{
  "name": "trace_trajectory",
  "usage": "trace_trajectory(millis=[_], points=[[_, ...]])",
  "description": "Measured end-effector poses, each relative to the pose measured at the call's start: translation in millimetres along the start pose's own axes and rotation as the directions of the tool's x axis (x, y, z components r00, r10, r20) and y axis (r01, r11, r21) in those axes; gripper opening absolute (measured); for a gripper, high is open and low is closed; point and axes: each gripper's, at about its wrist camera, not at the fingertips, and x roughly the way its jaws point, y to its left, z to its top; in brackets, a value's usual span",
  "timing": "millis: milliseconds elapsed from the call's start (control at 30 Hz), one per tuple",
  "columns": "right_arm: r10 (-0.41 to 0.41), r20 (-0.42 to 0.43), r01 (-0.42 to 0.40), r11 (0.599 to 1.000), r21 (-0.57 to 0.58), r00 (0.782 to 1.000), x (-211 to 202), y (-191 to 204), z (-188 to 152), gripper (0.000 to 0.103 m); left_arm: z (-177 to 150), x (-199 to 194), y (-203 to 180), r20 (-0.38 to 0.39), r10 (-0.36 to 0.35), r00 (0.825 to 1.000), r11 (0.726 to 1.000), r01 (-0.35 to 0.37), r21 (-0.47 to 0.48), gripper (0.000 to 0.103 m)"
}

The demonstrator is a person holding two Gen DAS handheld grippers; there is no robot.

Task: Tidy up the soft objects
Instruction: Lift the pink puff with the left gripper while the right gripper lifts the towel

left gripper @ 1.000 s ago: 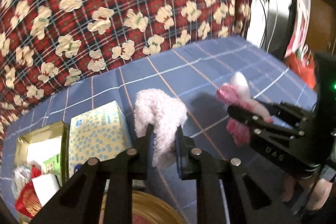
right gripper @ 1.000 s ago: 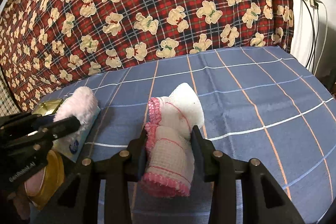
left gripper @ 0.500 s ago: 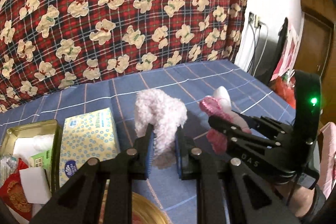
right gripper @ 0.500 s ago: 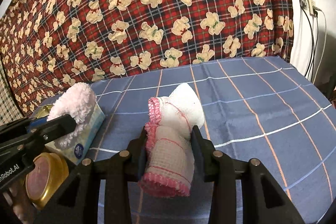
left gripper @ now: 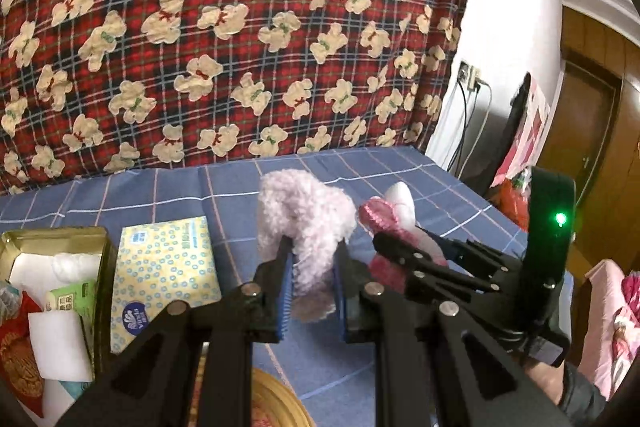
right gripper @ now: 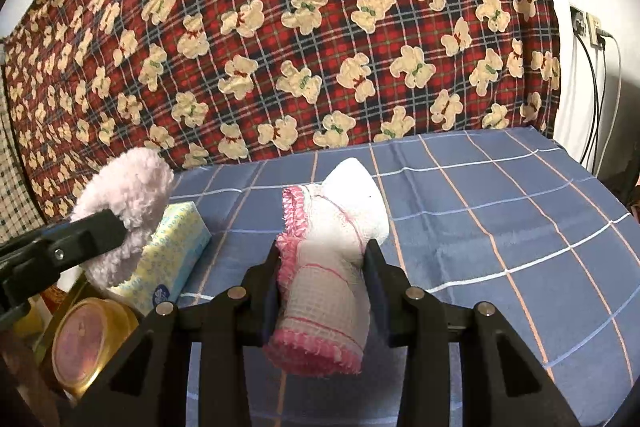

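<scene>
Holding soft items: one in each gripper, both lifted above a blue checked cloth.
Left gripper (left gripper: 310, 267): jaws clenched on a fluffy pale pink fleece sock (left gripper: 304, 223), pinched thin between the blue pads, toe end curling upward, cuff hanging below.
Right gripper (right gripper: 322, 263): jaws grasping a white waffle-knit sock with pink frilled trim (right gripper: 332, 263), squeezed at mid-length, white toe pointing up and away, frilled cuff drooping toward the camera.
Position of the two socks: side by side and near each other, fluffy sock on the left, frilled sock on the right, neither touching the cloth as far as visible.
Surface: bench covered by blue cloth with white and orange grid lines (right gripper: 500, 227).
Backdrop: red tartan fabric printed with cream teddy bears (right gripper: 320, 27), rising behind the bench.
Left of the grippers: yellow tissue pack with blue ring pattern (left gripper: 164, 267), lying flat on the cloth.
Further left: open gold metal tin (left gripper: 102, 247) holding white foam pieces and small packets, touching the tissue pack's side.
Near edge: round gold tin lid with pinkish centre (right gripper: 86, 343), below the tissue pack.
Right side: white wall with a socket and dangling cables (right gripper: 596, 75).
Person: sleeve and wrist (left gripper: 576, 387) visible behind the right gripper.
</scene>
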Motion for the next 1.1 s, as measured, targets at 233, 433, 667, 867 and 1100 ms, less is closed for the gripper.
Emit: trace_trajectory(millis=[233,433,667,867,1100], points=[[0.004,0.033,-0.003,0.999,-0.035,0.999,-3,10,1,0.041,1,-11,11,0.018,-0.003,1.000,1.000,0.004,-0.030,0.015],[-0.003,0.067,0.008,0.997,-0.075,0.998,-8,19,-1,0.041,-2,-8,16,0.000,0.005,1.000,0.999,-0.005,-0.041,0.015],[0.000,0.052,0.004,0.997,-0.081,0.999,-3,23,0,0.041,-4,-6,24,-0.017,0.025,1.000,0.998,-0.026,-0.054,0.015],[0.011,0.035,-0.009,0.997,-0.071,0.999,0,23,0,0.041,-5,-6,27,-0.016,0.032,0.999,0.998,-0.032,-0.057,0.015],[0.014,0.021,-0.012,0.997,-0.071,1.000,4,26,1,0.041,-7,-3,27,-0.035,0.039,0.999,0.998,-0.040,-0.050,0.015]])
